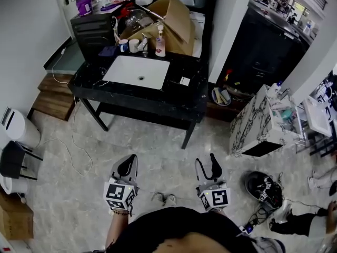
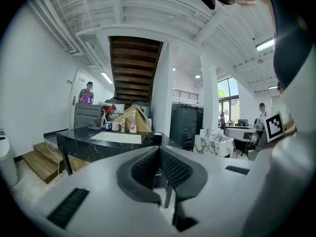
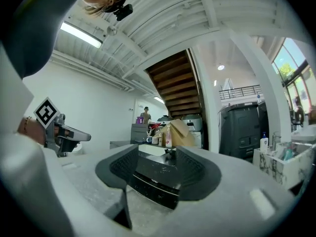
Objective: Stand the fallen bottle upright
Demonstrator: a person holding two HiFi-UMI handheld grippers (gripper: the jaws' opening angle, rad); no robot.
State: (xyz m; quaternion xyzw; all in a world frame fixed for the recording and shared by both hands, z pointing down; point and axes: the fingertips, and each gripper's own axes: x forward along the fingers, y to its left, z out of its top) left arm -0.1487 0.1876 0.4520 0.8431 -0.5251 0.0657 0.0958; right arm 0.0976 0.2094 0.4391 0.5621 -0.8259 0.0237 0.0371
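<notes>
A black table (image 1: 174,101) with a white sink basin (image 1: 138,71) stands some way ahead across the floor. At its back edge a pump bottle with a pink label (image 1: 160,42) stands upright beside two mugs (image 1: 130,46). It also shows small in the left gripper view, as the bottle (image 2: 133,124), and in the right gripper view, as the bottle (image 3: 168,135). No lying bottle can be made out from here. My left gripper (image 1: 126,166) is shut with its tips together (image 2: 159,149). My right gripper (image 1: 209,165) is open and holds nothing (image 3: 157,154). Both are held low in front of me, far from the table.
An open cardboard box (image 1: 174,17) sits behind the bottle. A marble-patterned cabinet (image 1: 258,123) and a helmet (image 1: 264,187) are on the right. On the left are a white bin (image 1: 23,128), a black stool (image 1: 13,159) and wooden steps (image 1: 52,96). A cable (image 1: 68,152) trails over the floor.
</notes>
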